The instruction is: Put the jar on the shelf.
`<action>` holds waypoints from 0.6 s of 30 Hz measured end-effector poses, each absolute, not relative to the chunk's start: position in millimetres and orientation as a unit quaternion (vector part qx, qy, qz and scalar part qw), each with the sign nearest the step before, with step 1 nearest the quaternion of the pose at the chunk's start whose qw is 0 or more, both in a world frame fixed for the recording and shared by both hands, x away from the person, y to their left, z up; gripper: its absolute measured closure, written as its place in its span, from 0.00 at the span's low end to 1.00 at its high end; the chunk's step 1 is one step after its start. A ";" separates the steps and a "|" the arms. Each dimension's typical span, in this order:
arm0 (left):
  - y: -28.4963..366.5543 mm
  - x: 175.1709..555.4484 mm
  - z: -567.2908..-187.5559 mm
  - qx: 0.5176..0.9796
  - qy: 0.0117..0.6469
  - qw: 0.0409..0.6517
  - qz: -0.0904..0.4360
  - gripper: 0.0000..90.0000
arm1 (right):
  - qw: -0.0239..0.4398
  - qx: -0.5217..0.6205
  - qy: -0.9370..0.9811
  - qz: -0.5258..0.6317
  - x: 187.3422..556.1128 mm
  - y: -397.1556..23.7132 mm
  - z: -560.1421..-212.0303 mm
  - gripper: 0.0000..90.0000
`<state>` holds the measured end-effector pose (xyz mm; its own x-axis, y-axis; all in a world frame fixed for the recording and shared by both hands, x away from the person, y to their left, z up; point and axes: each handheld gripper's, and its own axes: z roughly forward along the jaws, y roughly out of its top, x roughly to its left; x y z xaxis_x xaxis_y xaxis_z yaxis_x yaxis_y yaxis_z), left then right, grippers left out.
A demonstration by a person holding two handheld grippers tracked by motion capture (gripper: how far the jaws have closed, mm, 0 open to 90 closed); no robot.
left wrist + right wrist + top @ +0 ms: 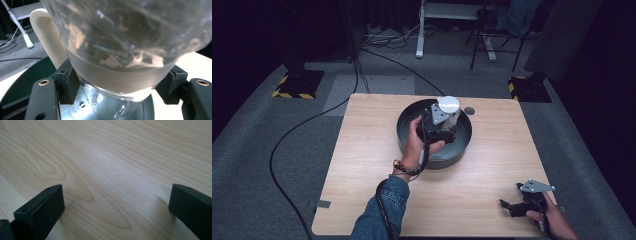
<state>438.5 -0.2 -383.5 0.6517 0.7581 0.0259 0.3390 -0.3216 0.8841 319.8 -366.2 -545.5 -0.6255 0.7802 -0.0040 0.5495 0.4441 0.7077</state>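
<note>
A clear glass vessel (pixel 125 37) with a frosted band and a white handle (pixel 47 42) is clamped between the jaws of my left gripper (pixel 120 80). In the high view that left gripper (pixel 439 127) holds the vessel, whose round pale end (pixel 448 105) faces up, over a dark round basin (pixel 402 132) on the wooden table (pixel 362 150). The basin's dark rim (pixel 22 82) lies under the jaws. My right gripper (pixel 512 206) rests at the table's near right corner. In the right gripper view, my right gripper (pixel 116 202) stands open over bare wood.
A small grey round disc (pixel 469 110) sits just behind the basin. A strip of tape (pixel 323 203) marks the table's near left corner. A black cable (pixel 287 140) runs over the carpet at left. Chair and desk legs (pixel 477 45) stand behind the table.
</note>
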 end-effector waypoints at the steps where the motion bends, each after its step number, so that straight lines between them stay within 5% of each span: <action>1: -0.7 439.4 -385.1 0.781 0.352 0.464 0.224 0.34 | 0.167 0.399 0.833 0.345 319.9 -366.2 -545.5 0.00; 18: -4.0 451.4 -415.3 0.785 0.380 0.443 0.208 0.34 | 0.168 0.399 0.833 0.345 319.9 -366.2 -545.5 0.00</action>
